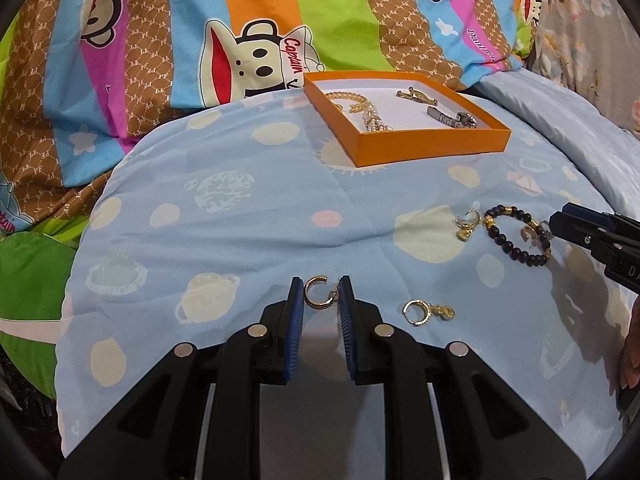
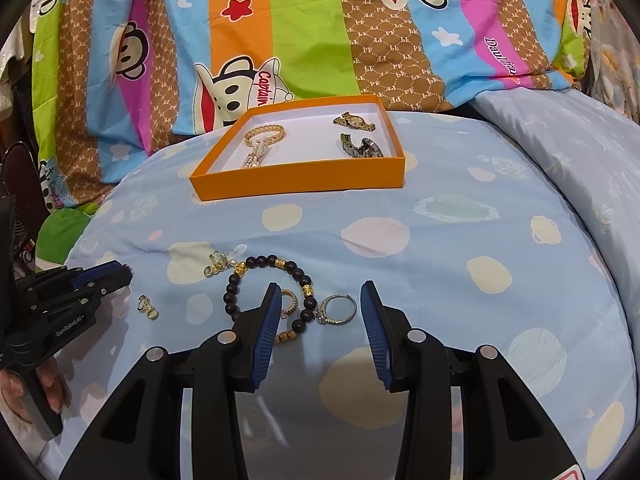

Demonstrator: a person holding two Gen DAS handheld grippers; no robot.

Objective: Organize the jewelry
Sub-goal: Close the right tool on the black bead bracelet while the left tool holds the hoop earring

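Note:
An orange box (image 1: pixel 432 146) (image 2: pixel 296 180) on the blue bedspread holds a gold chain and pearl bracelet (image 2: pixel 262 138) and two watches (image 2: pixel 362 148). My left gripper (image 1: pixel 321 294) is partly open around a gold hoop earring (image 1: pixel 318 298) lying on the cloth; the jaws do not look closed on it. My right gripper (image 2: pixel 320 312) is open above a silver ring (image 2: pixel 338 310) and the edge of a dark bead bracelet (image 2: pixel 268 280) (image 1: pixel 516 234). Another gold earring (image 1: pixel 428 312) (image 2: pixel 147 307) lies right of the left gripper. A further earring (image 1: pixel 466 226) (image 2: pixel 218 264) lies beside the bracelet.
A colourful monkey-print pillow (image 1: pixel 240 40) stands behind the box. A folded pale blue quilt (image 2: pixel 580 152) rises at the right. The bedspread (image 1: pixel 240 232) curves down at the left and near edges.

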